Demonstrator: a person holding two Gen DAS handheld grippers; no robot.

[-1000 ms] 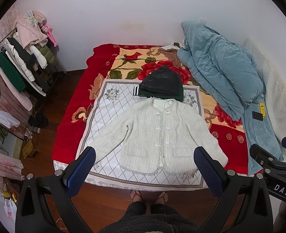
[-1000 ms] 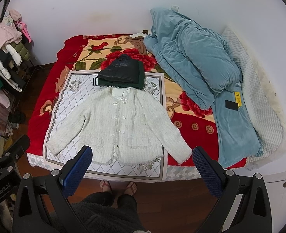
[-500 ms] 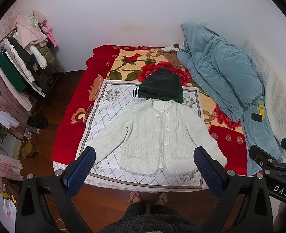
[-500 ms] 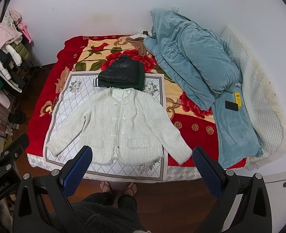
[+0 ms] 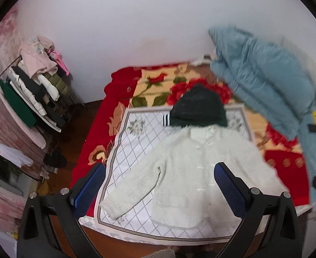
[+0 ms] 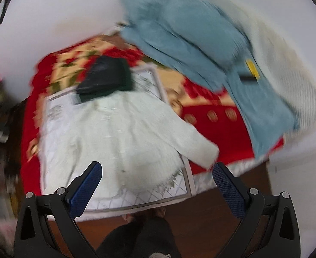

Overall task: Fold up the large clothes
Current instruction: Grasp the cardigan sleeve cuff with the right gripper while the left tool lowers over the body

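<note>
A white fuzzy cardigan (image 5: 192, 167) lies flat and spread, front up, on a white diamond-pattern mat (image 5: 136, 137) on the bed; it also shows in the right wrist view (image 6: 125, 133). My left gripper (image 5: 158, 189) is open and empty, above the cardigan's left sleeve and hem. My right gripper (image 6: 155, 185) is open and empty, above the hem and the right sleeve cuff (image 6: 205, 152). Neither touches the cloth. The right wrist view is blurred.
A folded dark green and black garment (image 5: 198, 109) lies just past the cardigan's collar. A blue quilt (image 5: 269, 86) is heaped at the bed's right. A clothes rack (image 5: 33, 90) stands left. The red floral blanket (image 5: 115, 99) covers the bed; wooden floor lies below.
Both grippers have moved down and forward toward the bed, so the cardigan looks larger. The left view swung left, the right view swung right. Jaws stay open.
</note>
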